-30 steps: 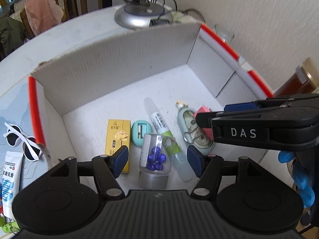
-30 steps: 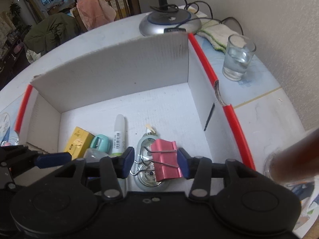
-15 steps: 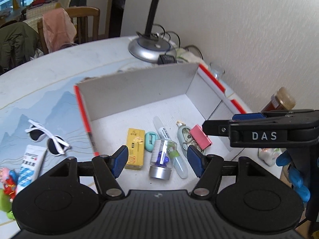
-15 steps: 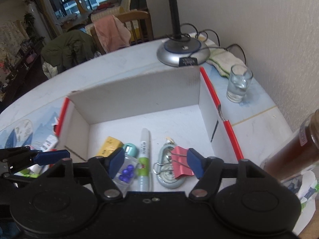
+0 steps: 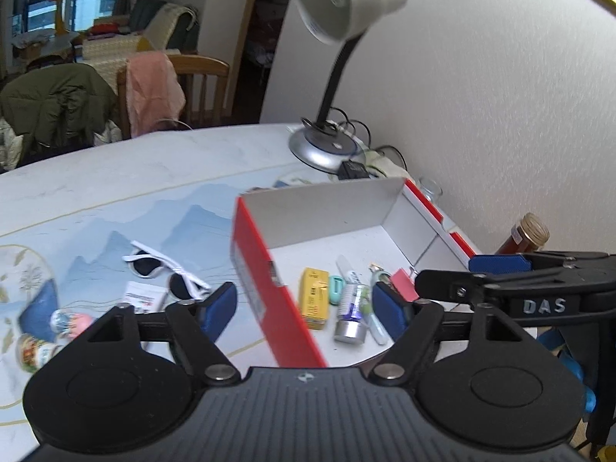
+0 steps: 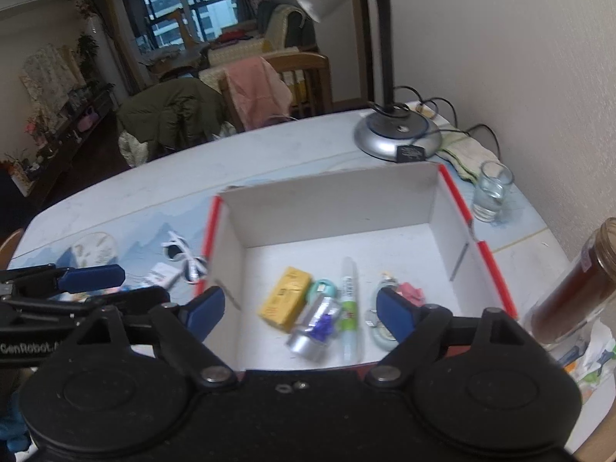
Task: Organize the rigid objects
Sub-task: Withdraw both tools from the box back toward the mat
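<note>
Beside box (image 6: 454,208), water glass (image 6: 492,192)

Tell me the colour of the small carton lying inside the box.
Yellow. The carton lies at the left end of the row in the box; the right wrist view shows it best.

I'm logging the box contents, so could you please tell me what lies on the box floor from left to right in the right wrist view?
yellow box → teal sharpener → white glue pen → pink binder clip. The clear vial of blue beads overlaps the first three, so I leave it unplaced.
</note>
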A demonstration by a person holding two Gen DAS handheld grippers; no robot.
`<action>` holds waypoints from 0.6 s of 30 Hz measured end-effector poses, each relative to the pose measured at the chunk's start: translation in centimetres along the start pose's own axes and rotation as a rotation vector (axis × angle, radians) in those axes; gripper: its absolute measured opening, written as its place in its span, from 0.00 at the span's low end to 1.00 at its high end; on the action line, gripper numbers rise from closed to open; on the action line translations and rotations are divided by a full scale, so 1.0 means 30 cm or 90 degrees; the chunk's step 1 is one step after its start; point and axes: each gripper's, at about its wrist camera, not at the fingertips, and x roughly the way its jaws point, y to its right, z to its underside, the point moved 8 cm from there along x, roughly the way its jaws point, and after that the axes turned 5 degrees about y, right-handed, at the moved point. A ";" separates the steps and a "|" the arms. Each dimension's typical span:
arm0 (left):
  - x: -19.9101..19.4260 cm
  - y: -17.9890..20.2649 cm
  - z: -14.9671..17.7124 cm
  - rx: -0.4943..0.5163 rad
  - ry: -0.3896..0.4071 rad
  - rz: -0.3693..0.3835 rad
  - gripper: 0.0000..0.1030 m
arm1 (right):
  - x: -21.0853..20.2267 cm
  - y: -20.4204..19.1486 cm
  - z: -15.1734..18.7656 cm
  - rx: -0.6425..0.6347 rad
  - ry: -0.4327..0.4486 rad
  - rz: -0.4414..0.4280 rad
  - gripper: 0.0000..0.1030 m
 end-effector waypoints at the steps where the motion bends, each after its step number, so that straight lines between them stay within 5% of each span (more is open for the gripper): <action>1: -0.020 -0.019 0.000 -0.002 0.005 0.000 0.79 | -0.009 -0.022 0.001 0.000 0.004 -0.006 0.88; 12: -0.205 -0.241 0.040 -0.013 0.028 -0.023 0.84 | -0.050 -0.268 0.047 -0.026 0.031 -0.039 0.95; 15: -0.246 -0.315 0.056 -0.016 0.032 -0.035 0.99 | -0.045 -0.331 0.062 -0.031 0.034 -0.049 0.95; 18: -0.281 -0.385 0.072 -0.018 0.038 -0.045 0.99 | -0.033 -0.387 0.077 -0.035 0.030 -0.055 0.95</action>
